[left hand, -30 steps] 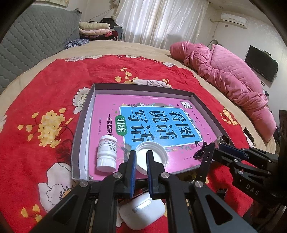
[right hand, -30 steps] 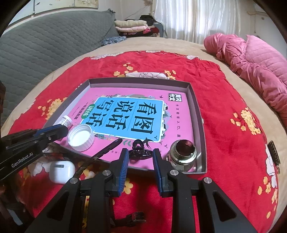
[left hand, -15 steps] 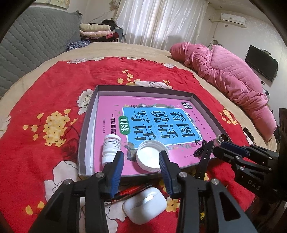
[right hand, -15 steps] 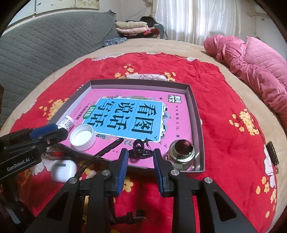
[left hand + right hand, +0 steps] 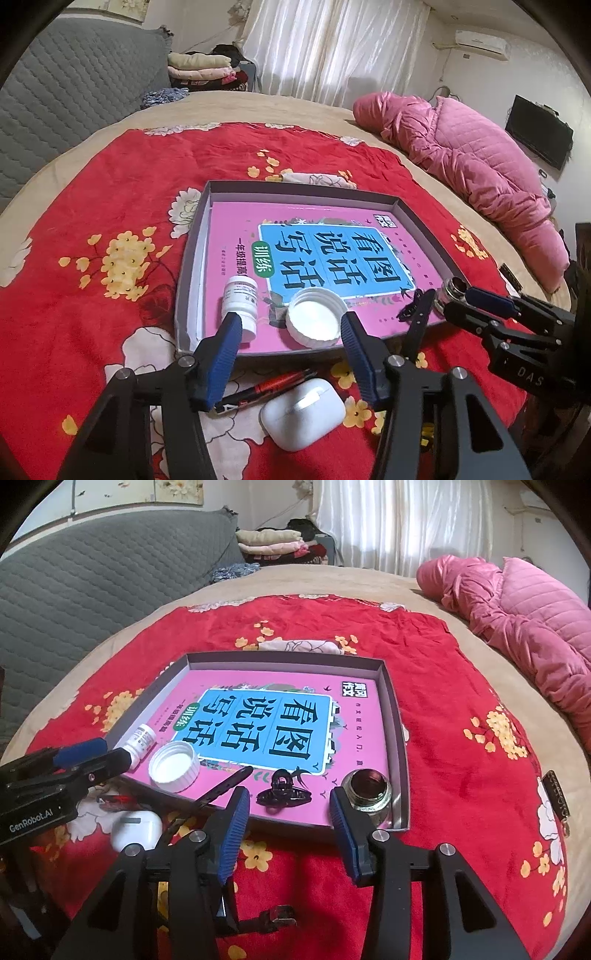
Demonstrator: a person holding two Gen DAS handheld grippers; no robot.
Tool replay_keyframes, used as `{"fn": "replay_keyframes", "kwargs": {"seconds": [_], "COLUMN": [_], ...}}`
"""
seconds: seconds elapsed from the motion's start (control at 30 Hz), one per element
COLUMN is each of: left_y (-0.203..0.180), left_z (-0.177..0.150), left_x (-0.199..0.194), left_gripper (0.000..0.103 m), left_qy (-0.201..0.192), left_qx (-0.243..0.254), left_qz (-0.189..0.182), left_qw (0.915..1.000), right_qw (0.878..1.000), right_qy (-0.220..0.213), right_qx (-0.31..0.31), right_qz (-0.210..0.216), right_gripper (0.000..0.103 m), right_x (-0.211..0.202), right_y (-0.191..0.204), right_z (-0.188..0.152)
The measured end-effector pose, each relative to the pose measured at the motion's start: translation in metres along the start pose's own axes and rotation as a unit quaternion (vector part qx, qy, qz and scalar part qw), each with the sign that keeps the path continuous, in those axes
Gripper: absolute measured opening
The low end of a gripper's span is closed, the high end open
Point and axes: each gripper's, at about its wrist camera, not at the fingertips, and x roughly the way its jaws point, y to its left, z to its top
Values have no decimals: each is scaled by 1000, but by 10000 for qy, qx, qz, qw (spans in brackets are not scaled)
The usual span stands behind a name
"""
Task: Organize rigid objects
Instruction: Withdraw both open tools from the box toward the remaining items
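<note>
left wrist view: big red flower blanket (image 5: 110, 206) spread on bed. grey tray (image 5: 192, 251) on blanket, pink book (image 5: 332, 251) inside. on book: white bottle (image 5: 242, 302), white cap (image 5: 316, 317), black hair clip (image 5: 284, 794), little glass jar (image 5: 369, 790). white earbud case (image 5: 303, 413) and red pen (image 5: 269, 387) outside tray. left gripper (image 5: 288, 354) jaws opening, nothing between. right gripper (image 5: 288, 827) jaws opening, clip lying loose.

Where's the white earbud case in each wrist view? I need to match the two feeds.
Left wrist: white earbud case low centre, on the red blanket, outside the tray's near wall.
Right wrist: it lies at lower left, also outside the tray.
Shared landmark: the white cap, open side up inside the tray.
</note>
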Motion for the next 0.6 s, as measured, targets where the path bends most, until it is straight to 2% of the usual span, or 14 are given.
{"fn": "replay_keyframes", "kwargs": {"seconds": [0.17,0.6], "left_y": [-7,8], "left_z": [-2,-2], "left_x": [-4,-17], "left_gripper": [55,56], "left_qy": [4,35], "left_qx": [109,-108], "left_qz": [-24,191], "left_qw": [9999,9998], "right_qw": [10000,9998], "right_qy": [-37,-168], "right_qx": [7,41], "right_qz": [-5,-18], "right_gripper": [54,57], "right_x": [-4,-20], "right_y": [0,-4], "right_z": [-1,-5]}}
